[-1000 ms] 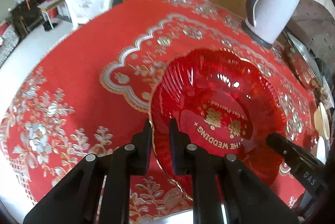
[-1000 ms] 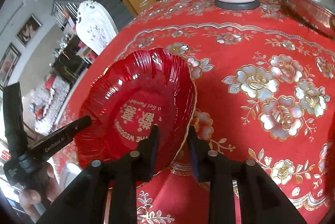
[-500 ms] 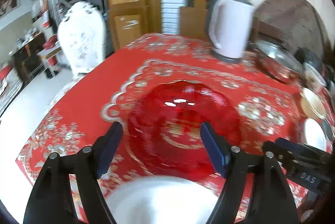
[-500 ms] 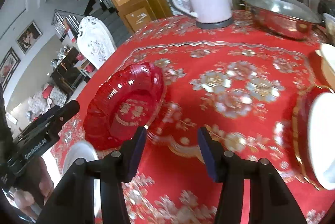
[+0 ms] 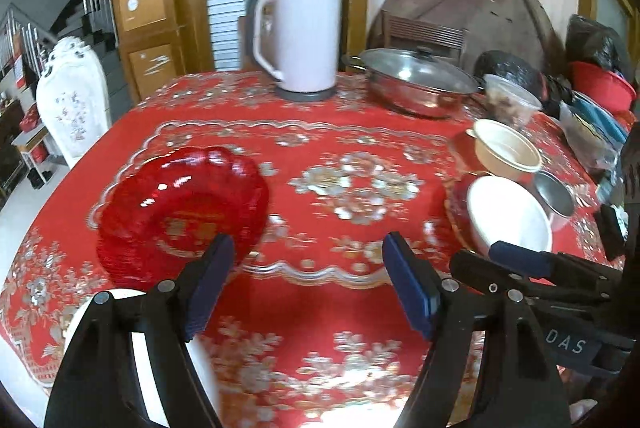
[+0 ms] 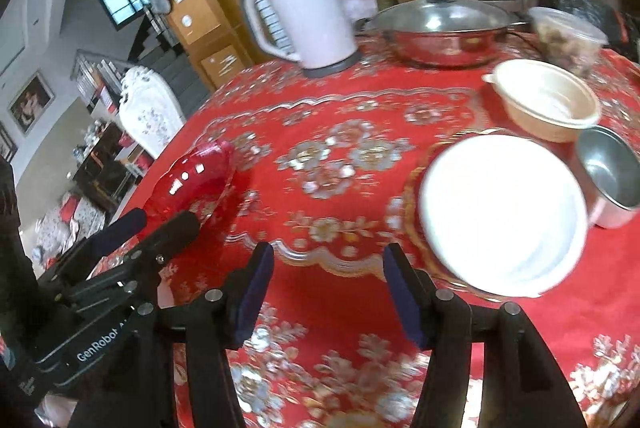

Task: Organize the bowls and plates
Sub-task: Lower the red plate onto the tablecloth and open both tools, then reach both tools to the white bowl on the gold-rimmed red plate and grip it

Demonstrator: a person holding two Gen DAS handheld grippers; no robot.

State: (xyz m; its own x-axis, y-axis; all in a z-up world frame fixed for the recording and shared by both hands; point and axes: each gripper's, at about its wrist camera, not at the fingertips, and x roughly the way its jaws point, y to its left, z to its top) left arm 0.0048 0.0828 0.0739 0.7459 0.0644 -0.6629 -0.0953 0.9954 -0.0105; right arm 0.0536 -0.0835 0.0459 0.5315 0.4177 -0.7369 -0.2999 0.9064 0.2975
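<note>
**Inspector:** Start with the largest item.

**Assistant:** The table [image 5: 344, 292], under a red floral cloth. The red plate [image 5: 180, 204] lies flat on it at nine o'clock in the left wrist view, resting alone, well clear of the edge. It is glossy, scalloped and ribbed, with gold lettering in its well.

**Inspector:** And opposite?

**Assistant:** At three o'clock, a white bowl [image 6: 500, 208] sits on a gold-rimmed red plate [image 6: 412, 188]; behind it, at one o'clock, a cream bowl [image 6: 548, 100], with a steel cup [image 6: 612, 172] just beside. My judgement: that cluster is the stacking area.

**Inspector:** Grippers?

**Assistant:** The left gripper [image 5: 308, 284] is spread wide and holds nothing. The right gripper [image 6: 328, 288] is likewise wide apart and empty, the white bowl at its two o'clock. Probably the next pickup.
</note>
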